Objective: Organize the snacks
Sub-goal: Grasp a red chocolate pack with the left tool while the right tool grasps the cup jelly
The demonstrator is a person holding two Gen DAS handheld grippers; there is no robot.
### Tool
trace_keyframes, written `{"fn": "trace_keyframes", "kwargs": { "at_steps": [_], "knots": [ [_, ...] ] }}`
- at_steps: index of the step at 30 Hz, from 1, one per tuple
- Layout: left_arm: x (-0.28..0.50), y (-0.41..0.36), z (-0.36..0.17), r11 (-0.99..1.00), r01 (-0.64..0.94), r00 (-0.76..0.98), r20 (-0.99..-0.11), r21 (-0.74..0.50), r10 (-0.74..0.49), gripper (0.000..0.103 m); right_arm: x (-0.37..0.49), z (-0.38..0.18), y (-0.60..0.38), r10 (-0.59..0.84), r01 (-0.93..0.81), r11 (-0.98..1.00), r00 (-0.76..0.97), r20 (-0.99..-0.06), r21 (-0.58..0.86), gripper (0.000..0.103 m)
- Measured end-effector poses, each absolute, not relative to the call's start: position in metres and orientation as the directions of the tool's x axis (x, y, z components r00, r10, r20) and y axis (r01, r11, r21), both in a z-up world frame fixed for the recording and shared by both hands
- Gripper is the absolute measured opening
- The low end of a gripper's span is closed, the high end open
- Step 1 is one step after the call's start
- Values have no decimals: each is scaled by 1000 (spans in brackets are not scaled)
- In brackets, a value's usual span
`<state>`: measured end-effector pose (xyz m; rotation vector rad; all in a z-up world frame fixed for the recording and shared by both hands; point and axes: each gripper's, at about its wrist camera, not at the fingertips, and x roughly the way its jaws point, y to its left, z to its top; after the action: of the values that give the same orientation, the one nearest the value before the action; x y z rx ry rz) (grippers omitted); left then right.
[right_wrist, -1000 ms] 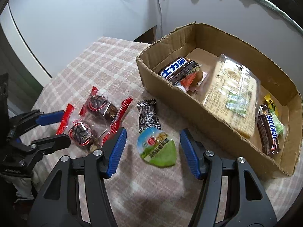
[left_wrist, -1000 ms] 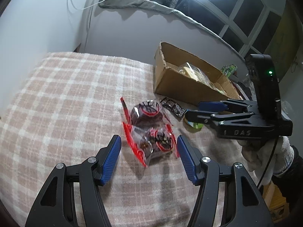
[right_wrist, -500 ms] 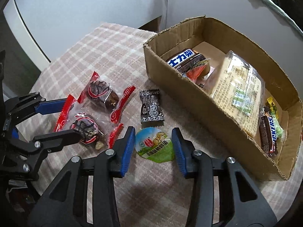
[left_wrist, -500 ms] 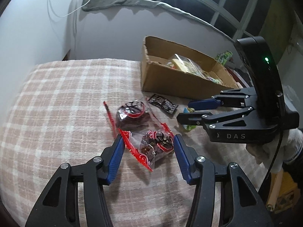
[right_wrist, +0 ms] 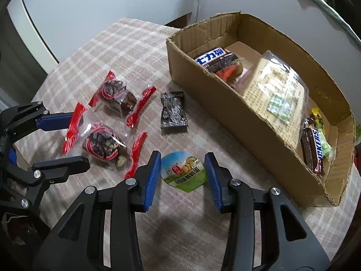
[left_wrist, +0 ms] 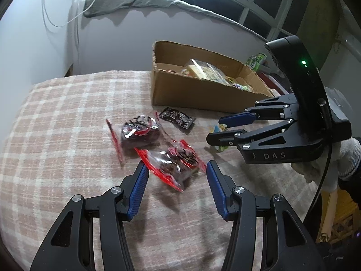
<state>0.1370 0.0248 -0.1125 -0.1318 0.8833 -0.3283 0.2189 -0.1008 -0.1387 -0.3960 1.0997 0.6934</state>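
Observation:
Two clear snack packets with red ends lie on the plaid cloth. My left gripper [left_wrist: 176, 164] is shut on the nearer red packet [left_wrist: 173, 164], its blue pads against the packet's two ends; the right wrist view shows the same grip on that packet [right_wrist: 102, 145]. The other red packet [right_wrist: 115, 92] lies free just beyond it. My right gripper [right_wrist: 182, 155] is shut on a small round green-labelled snack pack [right_wrist: 183, 172], one pad on each side. A black candy wrapper [right_wrist: 172, 113] lies between the packets and the cardboard box [right_wrist: 225, 103].
The cardboard box holds several snacks: chocolate bars, a large clear pack and small sweets. The plaid cloth [left_wrist: 56, 124] ends at a white wall on the left and behind. A person's gloved hand [left_wrist: 327, 158] holds the right gripper at the table's right edge.
Both pairs of jaws have narrowed. The left gripper moved forward and closed on the nearer red packet. The right gripper closed on the green snack pack.

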Motion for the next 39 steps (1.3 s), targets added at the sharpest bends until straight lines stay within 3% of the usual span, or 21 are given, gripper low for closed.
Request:
{"fn": "trace_keyframes", "kwargs": {
  "at_steps": [10,12,14,25,39],
  "knots": [
    [119,23,-107,927,259,571,-731,-272,-374,52,213,-125,-137,396,-678,722,242,-886,137,45],
    [118,29,-104,930,250,577,-730,-270,-366,52,215,-121,-146,431,-659,732,249,-867,174,54],
    [119,31,-103,938,238,582,-736,-252,-345,53,216,-119,-150,449,-649,737,262,-854,189,76],
    [150,20,-107,939,271,551,-765,-213,-333,55,231,-126,-141,522,-617,731,232,-821,290,77],
    [160,-3,-132,943,315,521,-812,-103,-262,56,224,-148,-111,399,-644,744,213,-892,179,76]
  ]
}}
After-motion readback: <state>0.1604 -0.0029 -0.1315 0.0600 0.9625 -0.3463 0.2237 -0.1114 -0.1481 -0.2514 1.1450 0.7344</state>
